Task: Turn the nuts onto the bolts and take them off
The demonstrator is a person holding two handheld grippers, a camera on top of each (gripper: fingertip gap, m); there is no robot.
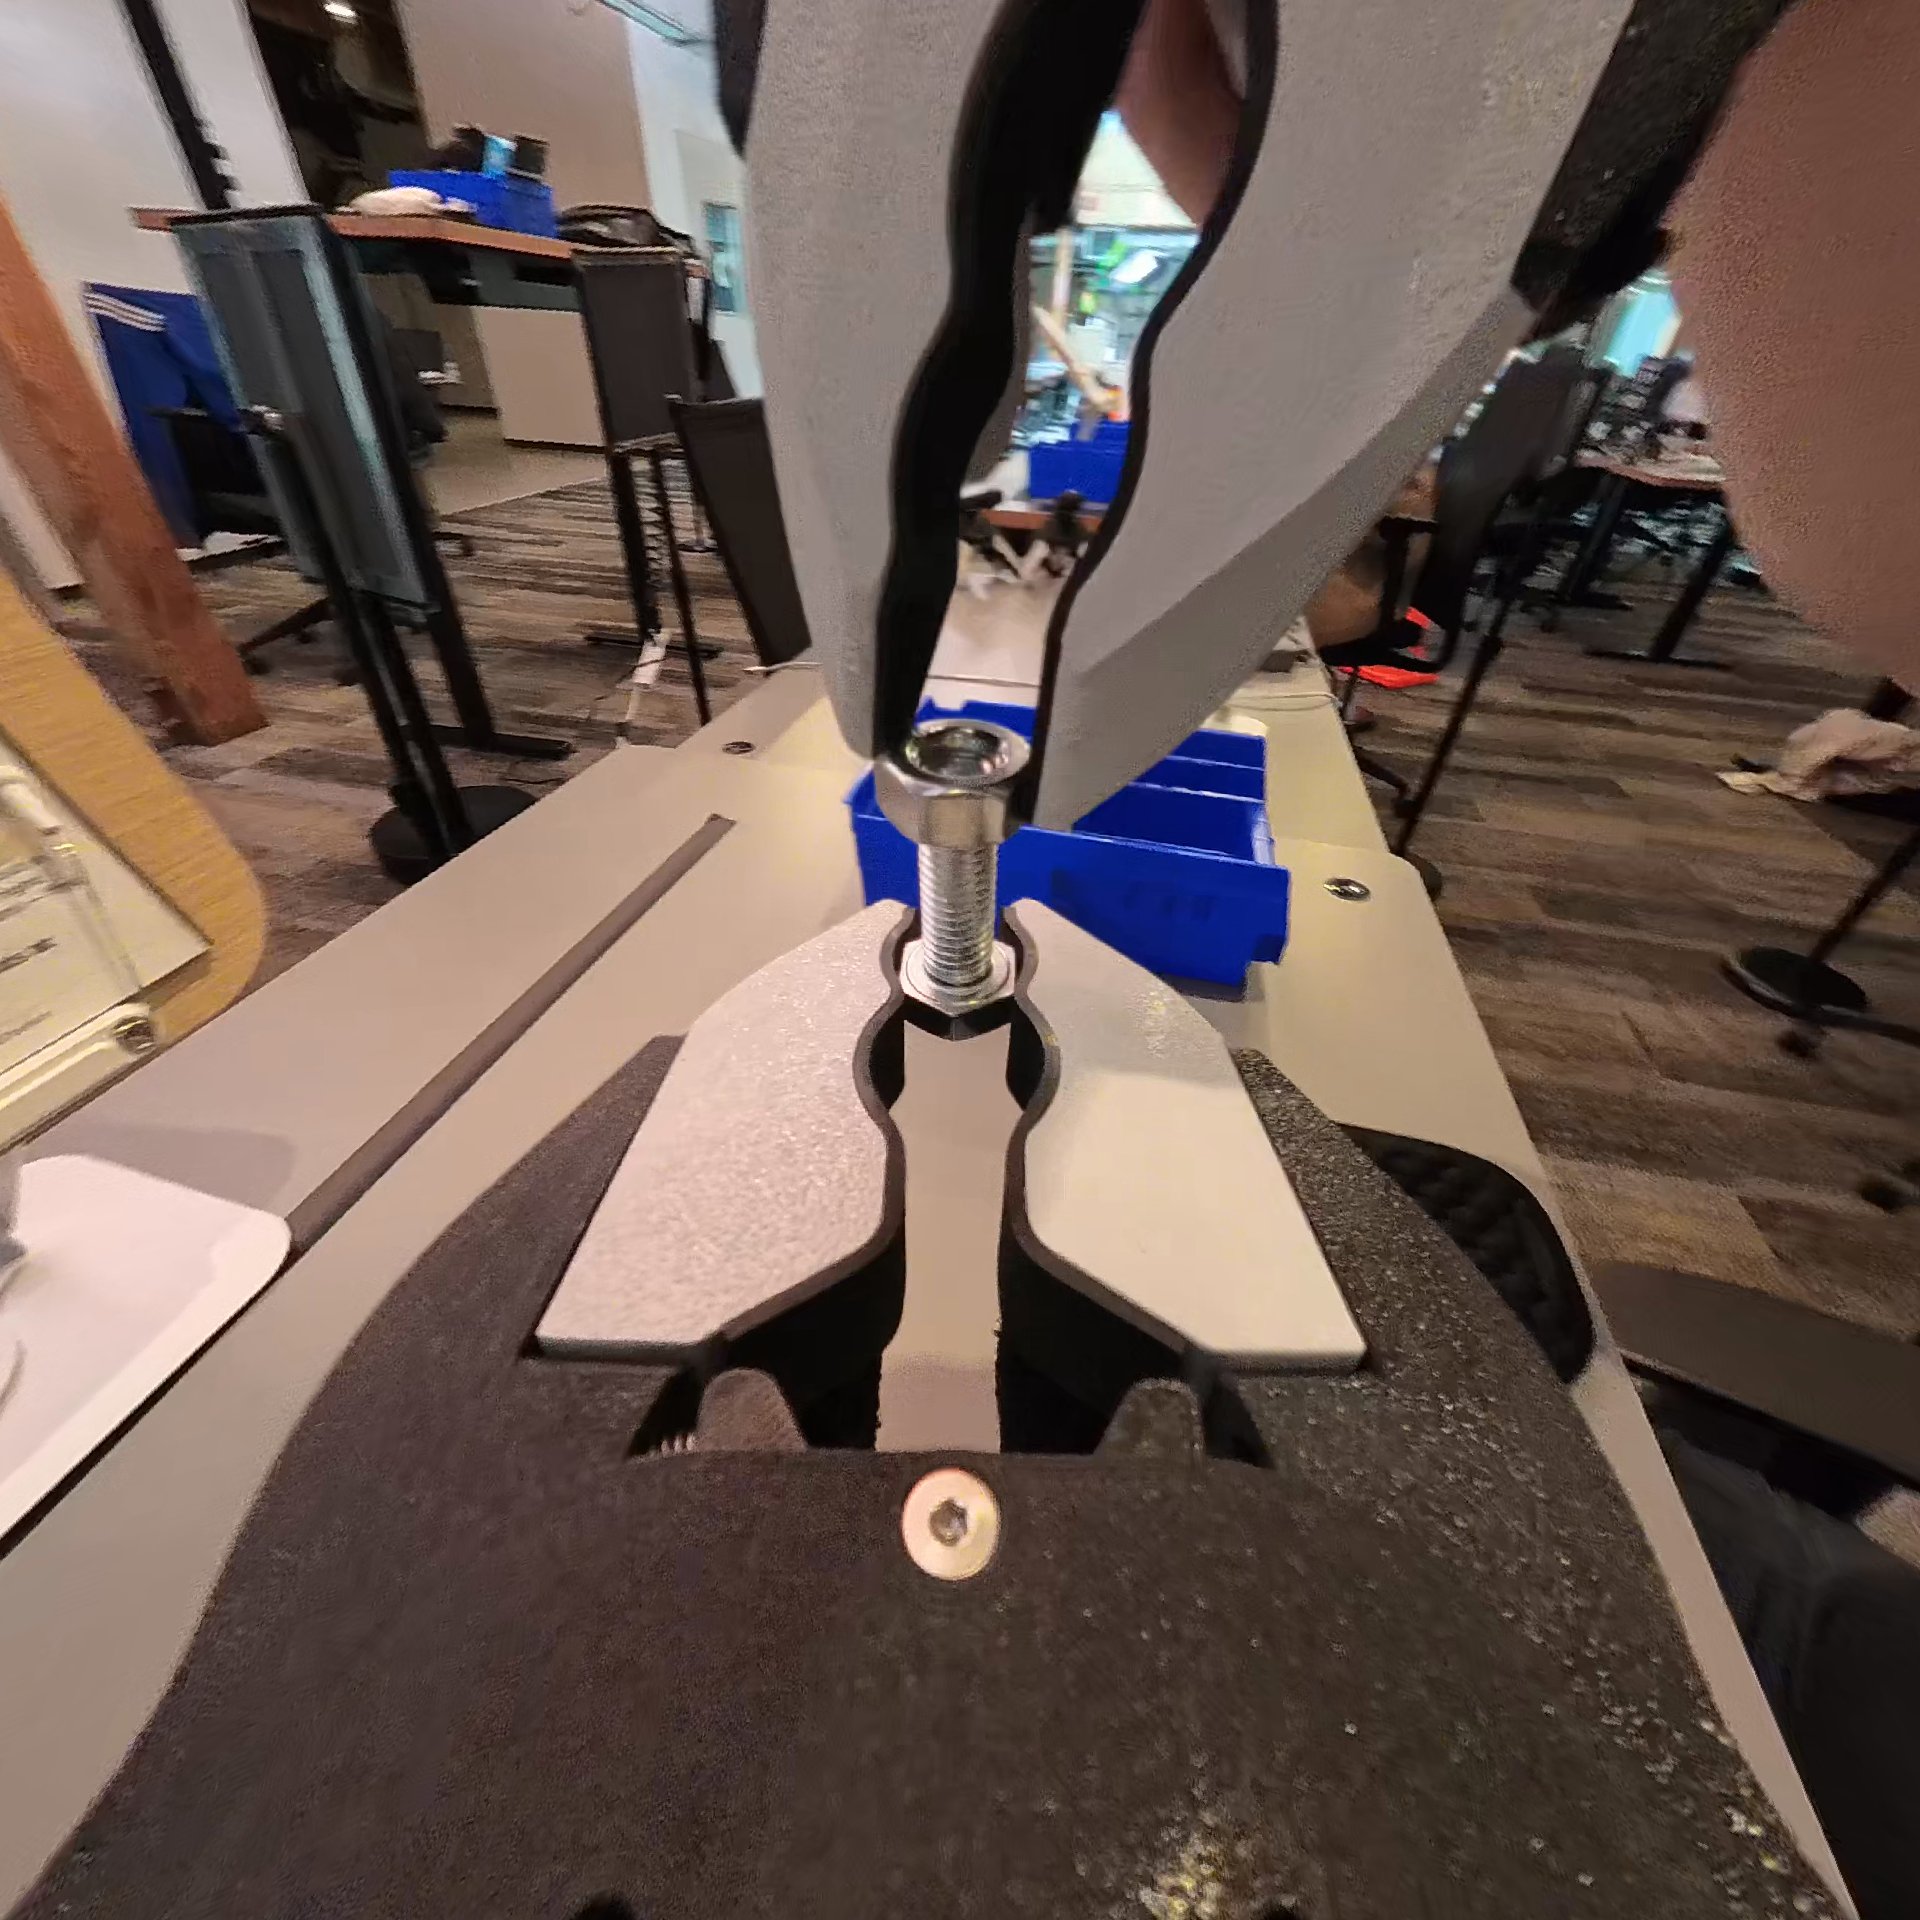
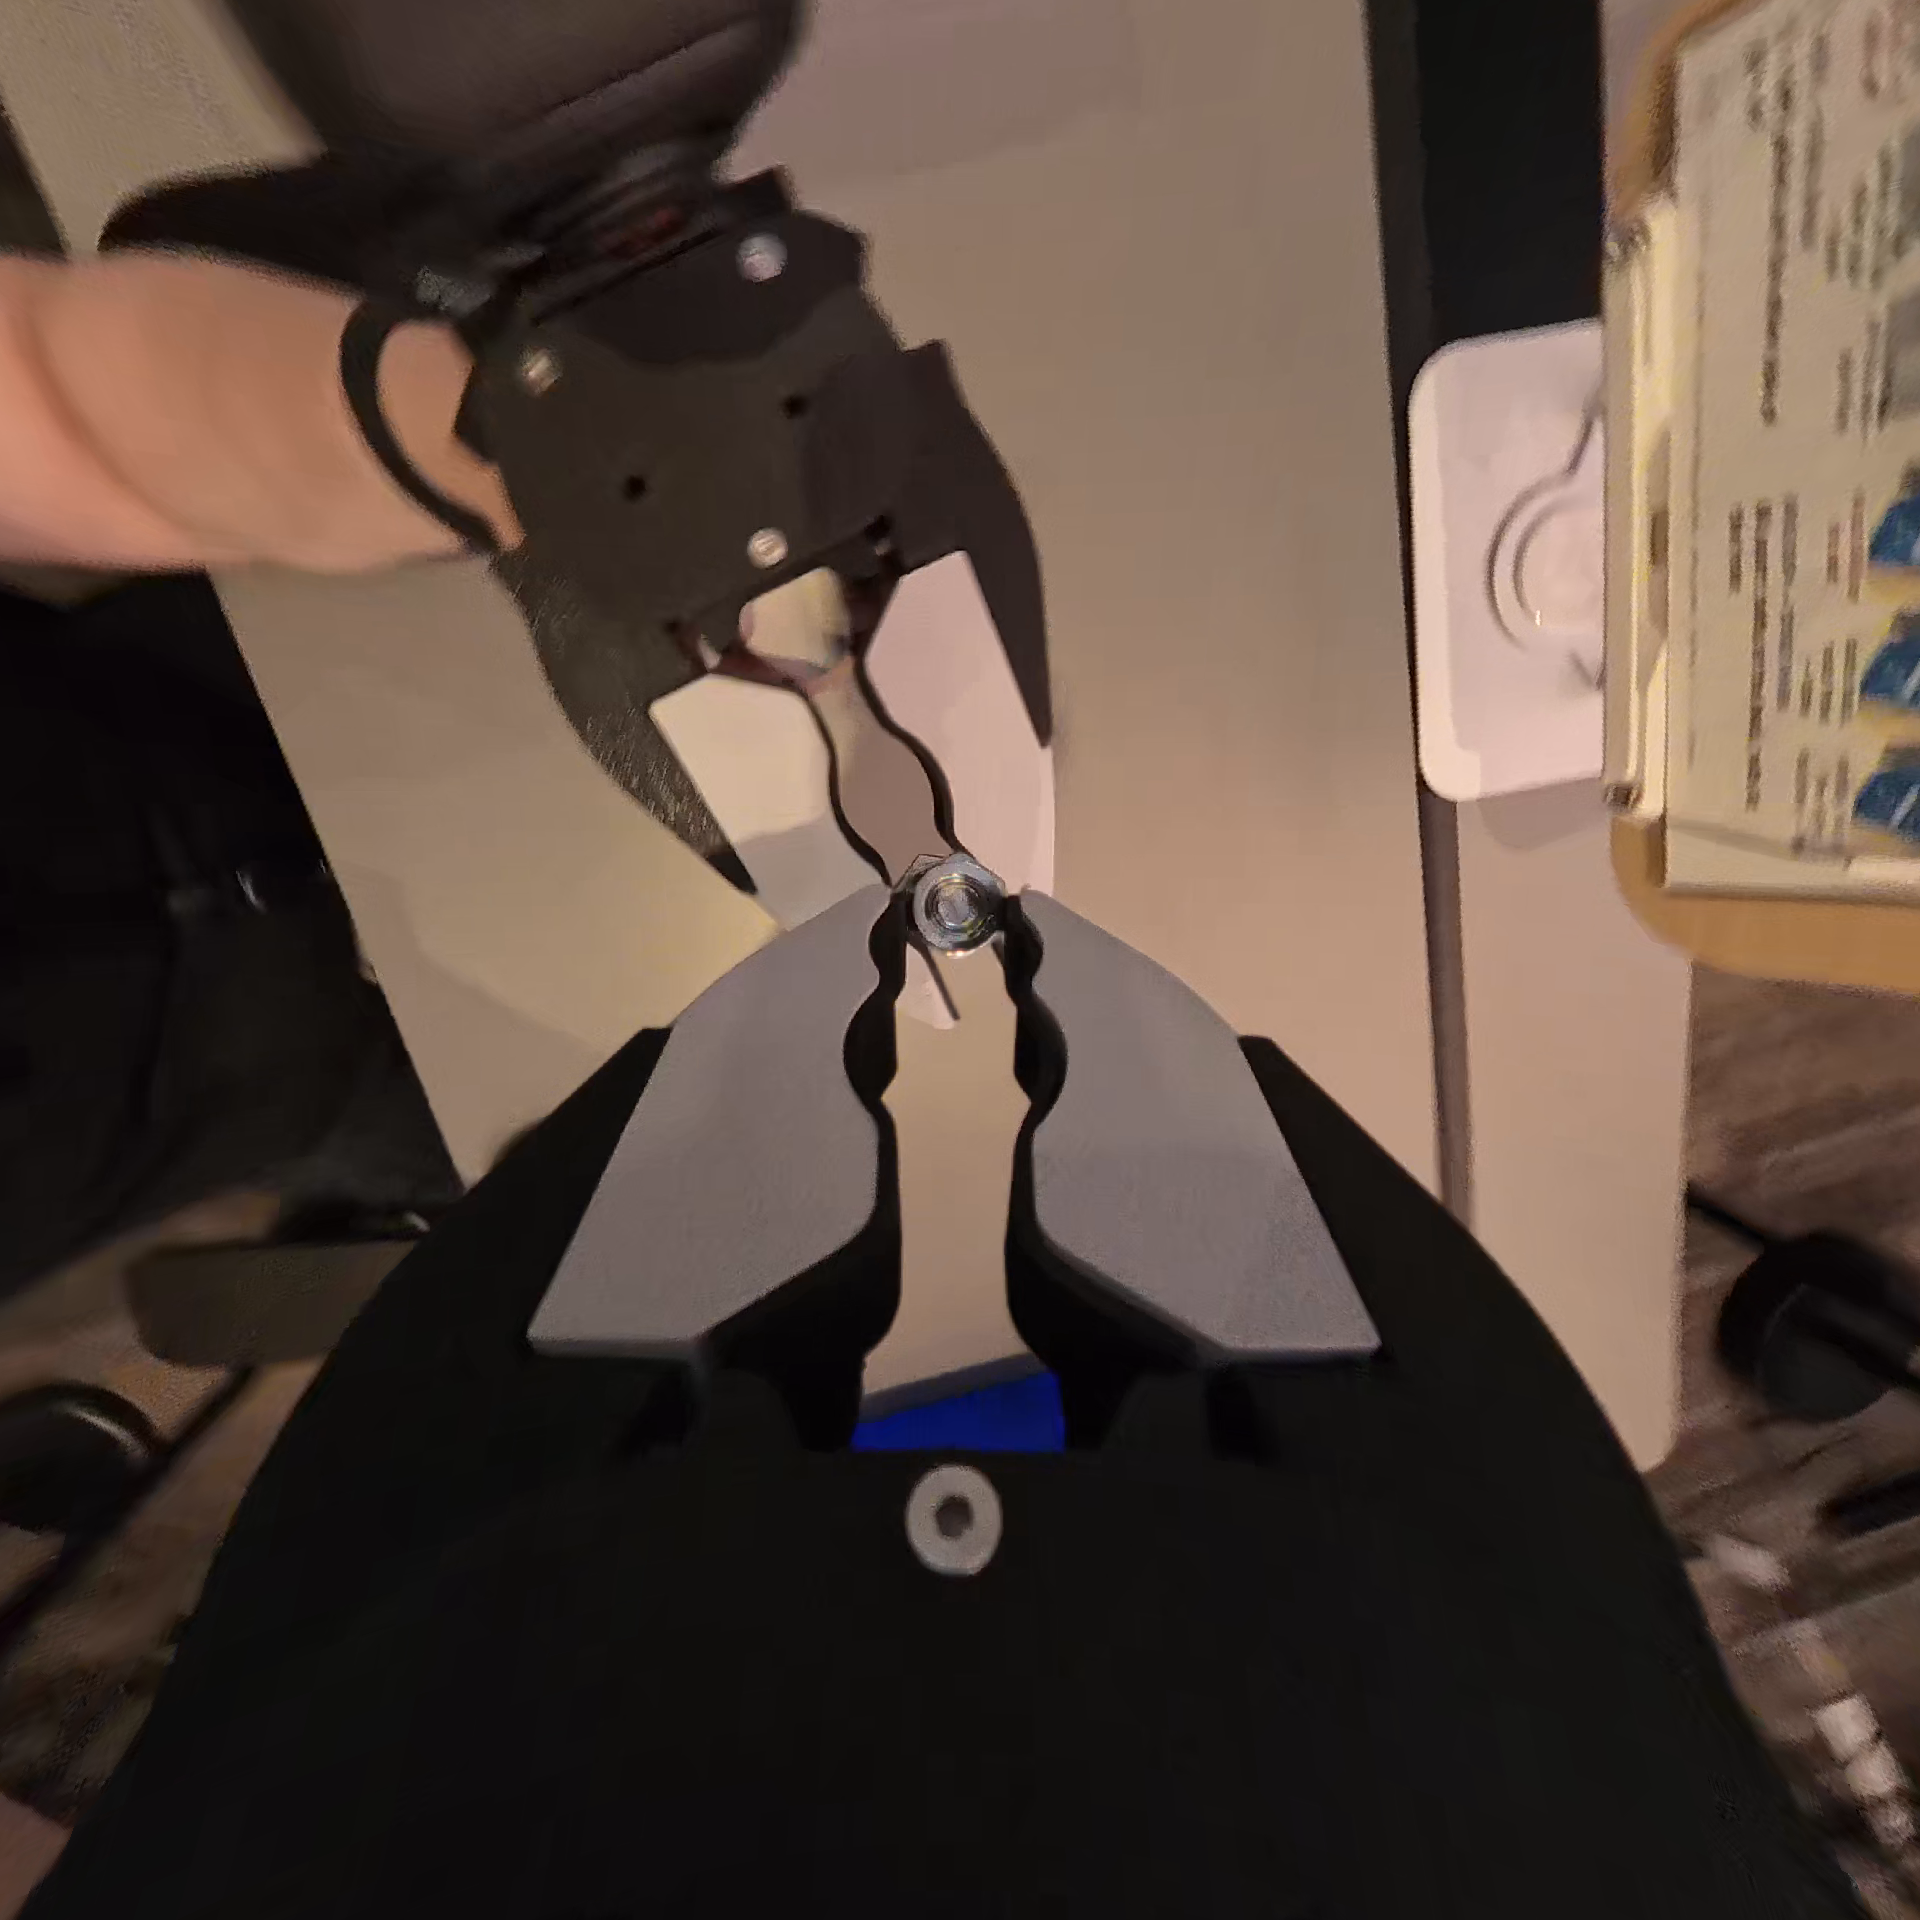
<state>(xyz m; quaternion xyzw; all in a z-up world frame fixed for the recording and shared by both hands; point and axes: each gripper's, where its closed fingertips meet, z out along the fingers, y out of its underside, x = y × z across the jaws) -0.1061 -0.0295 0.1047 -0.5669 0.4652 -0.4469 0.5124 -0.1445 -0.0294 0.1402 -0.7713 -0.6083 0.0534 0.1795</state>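
No writing is coming through clearly enough to read. A printed sheet [image 2: 1808,436] in a clear stand at the right of the right wrist view is carrying lines of text and small blue marks, all blurred. The same sheet [image 1: 62,935] is showing at the left edge of the left wrist view, its print too faint and cropped to make out.

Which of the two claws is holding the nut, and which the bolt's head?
The left gripper, lying flat below, clamps the nut. The right gripper, reaching down from above, pinches the bolt by its head.
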